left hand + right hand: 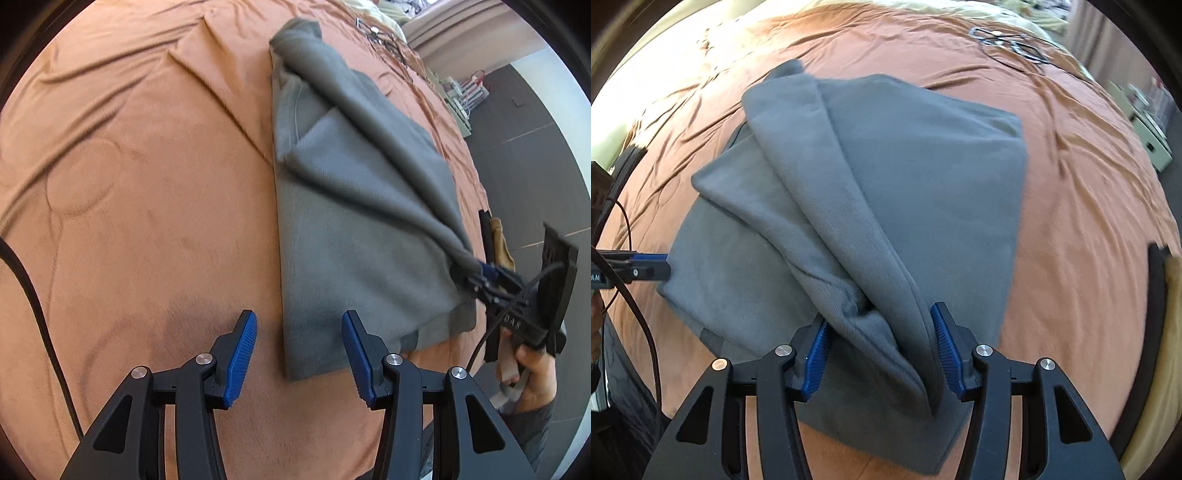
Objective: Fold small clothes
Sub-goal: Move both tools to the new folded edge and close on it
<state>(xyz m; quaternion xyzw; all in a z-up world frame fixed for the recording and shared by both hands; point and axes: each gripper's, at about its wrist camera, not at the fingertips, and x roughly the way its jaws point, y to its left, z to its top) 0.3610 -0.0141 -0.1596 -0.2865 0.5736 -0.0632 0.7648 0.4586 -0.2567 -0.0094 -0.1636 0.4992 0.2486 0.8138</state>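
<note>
So: grey fleece garment [351,229] lies partly folded on the rust-orange bedspread [129,184], long edge running near to far, one layer pulled up into a taut ridge.

Surface/room: bedspread is creased and wrinkled, soft nap. A tangle of thin dark cables [1008,40] sits on it at the far side, well apart from the garment. Pale bedding [1015,7] shows past the far edge. Dark tiled floor [524,122] to the right of the bed, with a low shelf of small items [461,99] near the wall; contents too small to tell.

View differences: the left wrist view shows the right gripper [476,275] from the side, a bare hand [532,373] on its handle and a grey sleeve below. It also shows a black cable [33,295] trailing over the bedspread at the left. The right wrist view shows the gathered fleece filling the span between its own blue pads [816,354], plus the tip of the left gripper [652,266] just beside the garment's left edge.

Tool vs garment: right gripper [881,347] is clamped on a bunched fold at the near right corner, lifted off the lower layers. Left gripper [299,354] is released, pads apart with only the garment's near left edge and bare bedspread between them; not touching the cloth as far as I can tell.
</note>
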